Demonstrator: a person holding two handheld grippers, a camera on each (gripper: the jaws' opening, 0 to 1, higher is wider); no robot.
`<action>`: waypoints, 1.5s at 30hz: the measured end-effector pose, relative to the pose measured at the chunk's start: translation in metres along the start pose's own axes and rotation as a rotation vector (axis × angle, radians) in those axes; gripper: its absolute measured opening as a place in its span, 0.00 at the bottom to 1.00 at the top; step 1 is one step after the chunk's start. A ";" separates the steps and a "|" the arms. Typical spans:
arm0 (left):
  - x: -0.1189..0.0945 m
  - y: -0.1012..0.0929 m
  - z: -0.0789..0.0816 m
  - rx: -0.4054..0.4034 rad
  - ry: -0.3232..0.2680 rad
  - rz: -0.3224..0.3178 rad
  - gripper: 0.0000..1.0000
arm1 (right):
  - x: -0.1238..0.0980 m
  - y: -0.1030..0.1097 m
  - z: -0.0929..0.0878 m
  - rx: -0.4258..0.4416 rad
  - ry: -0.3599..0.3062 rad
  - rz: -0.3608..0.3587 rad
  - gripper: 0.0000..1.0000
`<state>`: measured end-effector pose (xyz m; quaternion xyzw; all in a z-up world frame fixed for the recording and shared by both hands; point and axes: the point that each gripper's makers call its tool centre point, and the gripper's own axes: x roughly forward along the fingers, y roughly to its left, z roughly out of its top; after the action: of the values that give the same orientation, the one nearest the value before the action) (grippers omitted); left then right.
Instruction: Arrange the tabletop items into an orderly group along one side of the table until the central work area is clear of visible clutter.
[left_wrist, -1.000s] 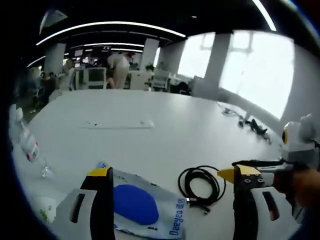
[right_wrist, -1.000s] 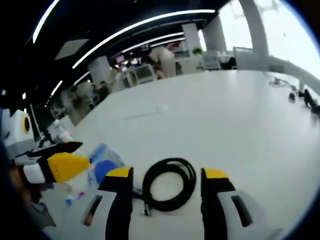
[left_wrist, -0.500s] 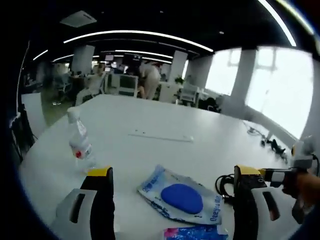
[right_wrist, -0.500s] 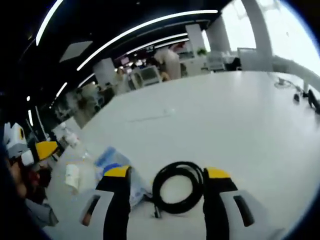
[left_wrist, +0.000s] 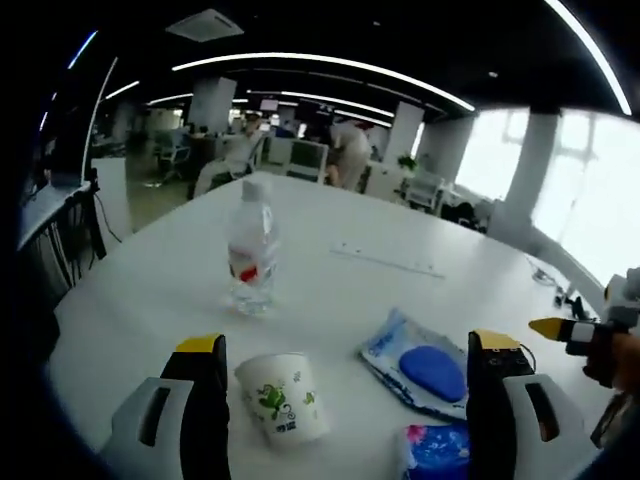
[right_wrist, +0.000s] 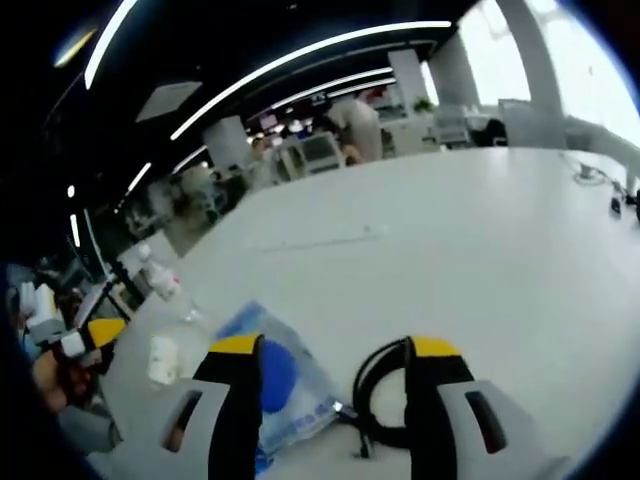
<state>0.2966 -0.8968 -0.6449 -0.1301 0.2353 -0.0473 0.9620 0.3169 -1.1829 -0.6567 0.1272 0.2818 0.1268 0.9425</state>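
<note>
My left gripper (left_wrist: 348, 342) is open above the table's near edge. A white paper cup (left_wrist: 283, 397) with a green print stands just ahead between its jaws, untouched. Beyond the cup is a clear water bottle (left_wrist: 251, 250) with a red label. A clear pouch holding a blue oval (left_wrist: 425, 365) lies to the right, and a blue and pink packet (left_wrist: 435, 450) sits in front of it. My right gripper (right_wrist: 335, 347) is open over a black coiled cable (right_wrist: 385, 400), which lies by its right jaw. The pouch (right_wrist: 275, 385) is by its left jaw.
A thin white strip (left_wrist: 385, 260) lies further out on the white table (right_wrist: 480, 250). The right gripper's yellow tip (left_wrist: 565, 328) enters at the right edge. The left gripper (right_wrist: 90, 335), the cup (right_wrist: 163, 358) and the bottle (right_wrist: 160, 275) stand at the left. Office desks and people fill the background.
The left gripper view has swung left and pulled back, bringing the bottle and cup into it. The right gripper view has shifted slightly left over the cable. Nothing on the table has moved.
</note>
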 end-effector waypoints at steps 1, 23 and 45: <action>0.000 0.004 -0.003 -0.007 0.006 0.007 0.99 | 0.002 0.005 -0.001 0.005 0.005 0.009 0.53; 0.023 0.031 -0.066 -0.103 0.133 0.059 0.96 | 0.041 0.090 0.009 -0.025 0.049 0.171 0.50; 0.034 0.035 -0.078 -0.104 0.151 0.069 0.80 | 0.108 0.268 -0.060 -0.078 0.316 0.555 0.47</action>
<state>0.2917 -0.8858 -0.7359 -0.1680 0.3134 -0.0117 0.9346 0.3257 -0.8886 -0.6756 0.1414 0.3743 0.4077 0.8207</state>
